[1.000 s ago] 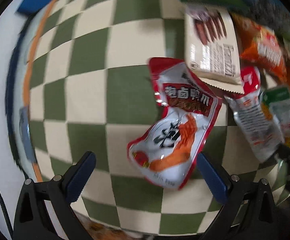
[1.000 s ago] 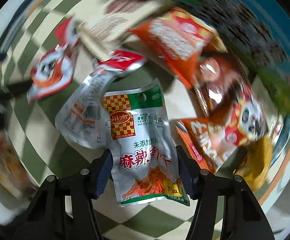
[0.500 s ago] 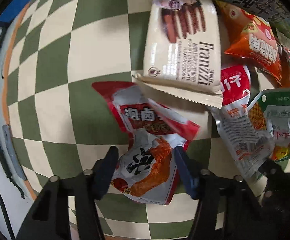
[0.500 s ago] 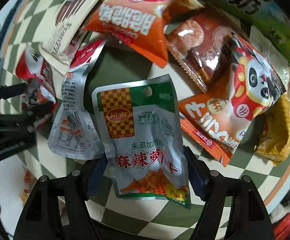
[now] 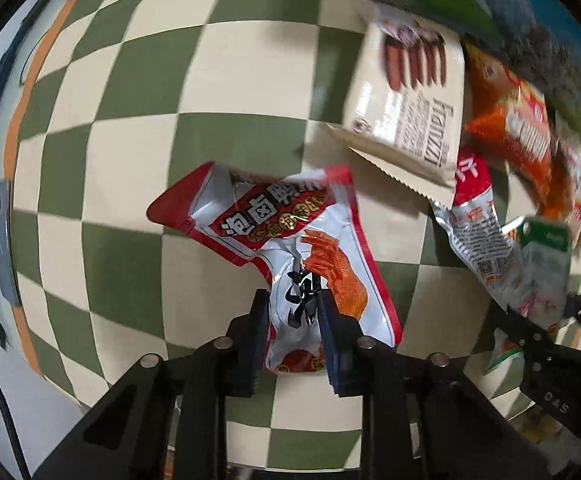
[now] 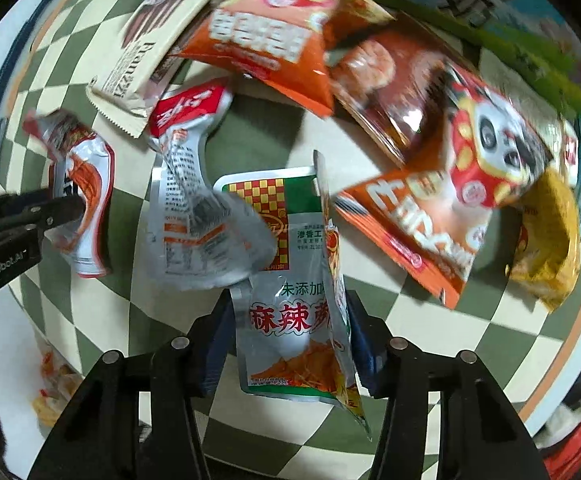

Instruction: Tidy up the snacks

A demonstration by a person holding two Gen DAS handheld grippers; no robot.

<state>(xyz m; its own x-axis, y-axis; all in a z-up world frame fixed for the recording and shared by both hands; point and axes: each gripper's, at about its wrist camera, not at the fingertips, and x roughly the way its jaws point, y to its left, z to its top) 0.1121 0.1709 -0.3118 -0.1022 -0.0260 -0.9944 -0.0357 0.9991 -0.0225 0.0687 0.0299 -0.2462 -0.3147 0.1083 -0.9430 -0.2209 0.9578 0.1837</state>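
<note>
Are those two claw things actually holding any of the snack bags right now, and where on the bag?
Yes. The left gripper pinches the red-and-white pouch near its bottom end; the right gripper squeezes the green-and-silver pouch across its lower half.

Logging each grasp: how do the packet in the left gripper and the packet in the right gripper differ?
The red-and-white packet in the left gripper has a red border and an orange claw picture; the silver-and-green packet in the right gripper has a green top and a red-yellow checkered logo. The red-and-white packet's top is crumpled, while the silver-and-green packet's right edge is folded forward. Both are pinched near their bottom ends.
</note>
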